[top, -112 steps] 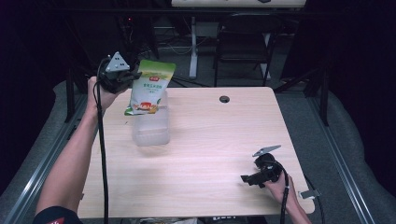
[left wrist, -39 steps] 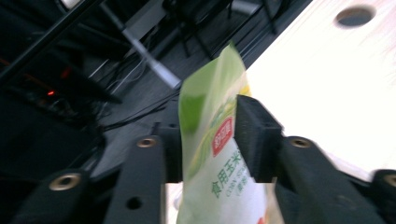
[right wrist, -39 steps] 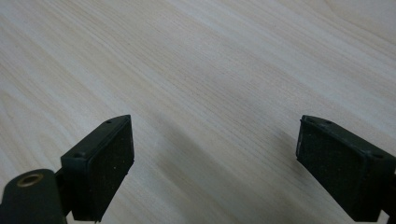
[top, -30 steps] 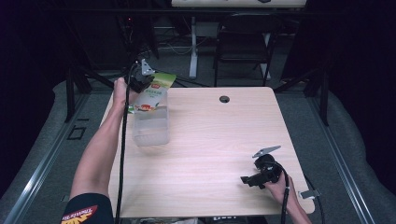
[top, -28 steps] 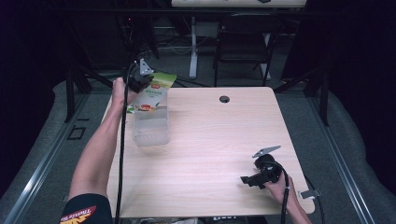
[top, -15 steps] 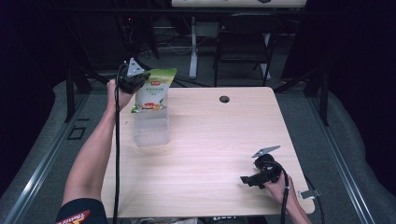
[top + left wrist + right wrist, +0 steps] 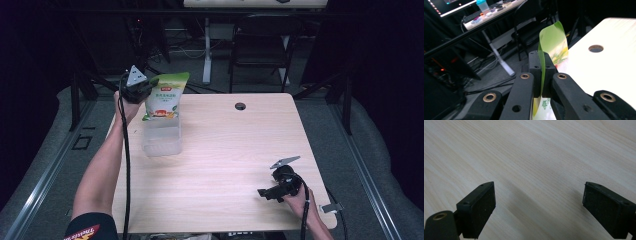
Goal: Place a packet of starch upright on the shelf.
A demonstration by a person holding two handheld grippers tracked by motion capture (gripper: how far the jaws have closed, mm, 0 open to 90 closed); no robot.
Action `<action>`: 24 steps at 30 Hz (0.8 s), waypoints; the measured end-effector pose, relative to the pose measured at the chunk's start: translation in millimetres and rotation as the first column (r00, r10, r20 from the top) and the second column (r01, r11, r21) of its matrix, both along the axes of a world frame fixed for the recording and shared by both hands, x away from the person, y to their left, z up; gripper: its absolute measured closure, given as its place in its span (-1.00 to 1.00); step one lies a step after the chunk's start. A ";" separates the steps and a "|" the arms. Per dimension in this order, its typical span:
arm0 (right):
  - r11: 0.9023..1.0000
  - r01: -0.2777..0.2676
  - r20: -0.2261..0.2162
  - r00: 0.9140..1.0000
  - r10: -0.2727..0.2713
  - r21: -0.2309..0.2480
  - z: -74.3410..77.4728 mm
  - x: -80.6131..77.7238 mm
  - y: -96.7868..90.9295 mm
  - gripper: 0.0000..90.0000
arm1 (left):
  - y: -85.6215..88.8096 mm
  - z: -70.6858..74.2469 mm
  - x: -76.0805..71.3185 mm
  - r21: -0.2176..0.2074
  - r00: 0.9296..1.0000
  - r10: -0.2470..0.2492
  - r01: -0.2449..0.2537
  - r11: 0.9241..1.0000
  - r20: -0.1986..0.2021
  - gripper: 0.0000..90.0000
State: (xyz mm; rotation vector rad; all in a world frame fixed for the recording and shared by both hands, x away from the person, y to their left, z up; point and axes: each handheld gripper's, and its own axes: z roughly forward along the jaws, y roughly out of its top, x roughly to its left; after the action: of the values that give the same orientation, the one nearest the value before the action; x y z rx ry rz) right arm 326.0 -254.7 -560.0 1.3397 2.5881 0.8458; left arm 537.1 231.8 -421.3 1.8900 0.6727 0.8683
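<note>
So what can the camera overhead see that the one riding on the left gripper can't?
Seen from above alone: the clear plastic container under the green bag, the person's forearms, and the right gripper resting open near the table's front edge. Seen from the left gripper view alone: its jaws pinching the bag's edge up close. Both share the bag, the wooden table and its round hole.

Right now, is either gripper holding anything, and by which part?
The left gripper is shut on the green pouch, pinching its top edge above the clear container. The right gripper is open over the table, holding nothing.
</note>
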 end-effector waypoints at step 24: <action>1.000 -0.006 -0.008 1.000 0.006 -0.006 -0.7 1.0 1.4 -0.77 | 13.7 -25.8 -5.5 -0.020 0.996 -0.039 0.037 0.999 -0.077 1.00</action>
State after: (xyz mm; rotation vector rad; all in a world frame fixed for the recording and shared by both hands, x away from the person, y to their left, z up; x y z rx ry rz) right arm 327.1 -253.3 -560.7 1.3374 2.5995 0.8340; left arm 531.7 245.5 -447.1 1.9220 0.6869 0.7659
